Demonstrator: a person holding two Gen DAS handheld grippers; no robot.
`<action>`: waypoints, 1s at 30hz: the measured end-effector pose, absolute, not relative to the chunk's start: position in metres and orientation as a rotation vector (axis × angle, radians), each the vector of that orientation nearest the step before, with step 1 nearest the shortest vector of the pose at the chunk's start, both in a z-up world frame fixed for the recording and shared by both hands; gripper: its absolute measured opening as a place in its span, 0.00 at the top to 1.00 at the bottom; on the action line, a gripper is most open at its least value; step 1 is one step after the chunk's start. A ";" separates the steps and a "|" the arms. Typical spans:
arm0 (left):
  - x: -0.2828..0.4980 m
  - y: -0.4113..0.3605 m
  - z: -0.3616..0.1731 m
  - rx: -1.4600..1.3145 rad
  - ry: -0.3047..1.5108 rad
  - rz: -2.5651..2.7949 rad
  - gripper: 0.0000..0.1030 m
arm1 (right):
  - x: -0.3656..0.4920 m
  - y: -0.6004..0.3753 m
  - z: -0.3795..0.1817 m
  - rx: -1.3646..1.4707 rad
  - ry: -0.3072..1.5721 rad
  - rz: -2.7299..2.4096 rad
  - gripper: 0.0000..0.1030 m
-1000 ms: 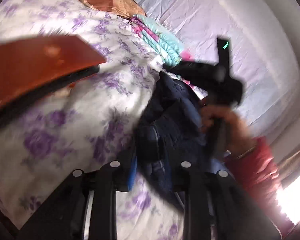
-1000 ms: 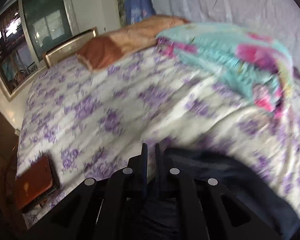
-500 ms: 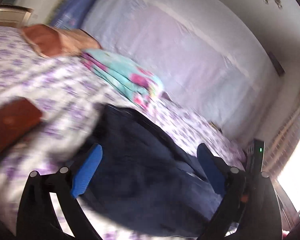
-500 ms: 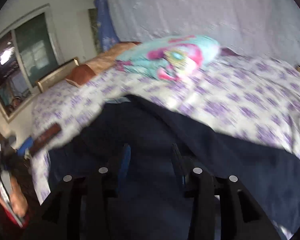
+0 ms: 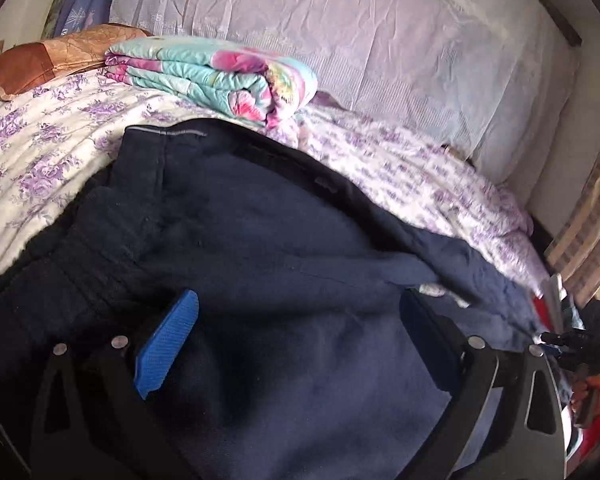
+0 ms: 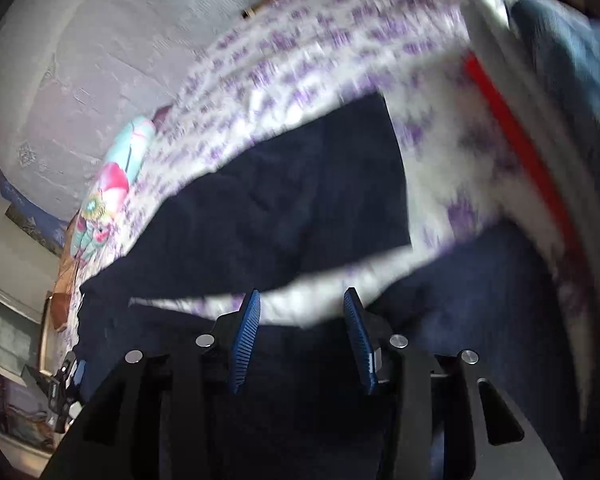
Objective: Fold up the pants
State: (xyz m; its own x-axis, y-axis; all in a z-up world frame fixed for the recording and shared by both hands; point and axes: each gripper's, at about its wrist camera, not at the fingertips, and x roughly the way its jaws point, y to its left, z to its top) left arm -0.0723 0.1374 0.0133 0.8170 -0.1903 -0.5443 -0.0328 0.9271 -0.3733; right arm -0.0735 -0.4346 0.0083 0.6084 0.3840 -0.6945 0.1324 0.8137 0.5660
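Dark navy pants (image 5: 280, 280) lie spread across a bed with a purple-flowered sheet (image 5: 40, 148). My left gripper (image 5: 296, 320) hovers over the upper part of the pants, blue pads far apart and still opening, with nothing pressed between them. In the blurred right wrist view, my right gripper (image 6: 302, 320) stands partly open above the two pant legs (image 6: 280, 200), and a strip of sheet shows between them. Its pads (image 6: 246, 340) grip nothing. A hand (image 5: 592, 388) in a red sleeve holds that gripper at the right edge of the left wrist view.
A folded teal and pink quilt (image 5: 220, 76) lies just behind the waistband, with a brown pillow (image 5: 52, 56) to its left. A pale cloth (image 5: 380, 40) covers the wall behind the bed. A striped curtain (image 5: 580, 240) hangs at the right.
Both grippers went from shut to open and let the pants go. The bunched pants now lie spread flat. The right gripper swung far along the bed to the leg end, rolling as it went.
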 end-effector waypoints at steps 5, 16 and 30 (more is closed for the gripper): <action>-0.074 0.144 0.013 -0.417 0.620 -0.100 0.05 | -0.067 -0.449 0.003 0.801 0.915 0.191 0.58; -0.073 0.143 0.013 -0.418 0.617 -0.099 0.05 | -0.052 -0.428 0.034 0.633 0.696 0.234 0.90; -0.070 0.145 0.013 -0.418 0.616 -0.090 0.05 | 0.218 -0.432 0.080 0.601 0.675 0.111 0.86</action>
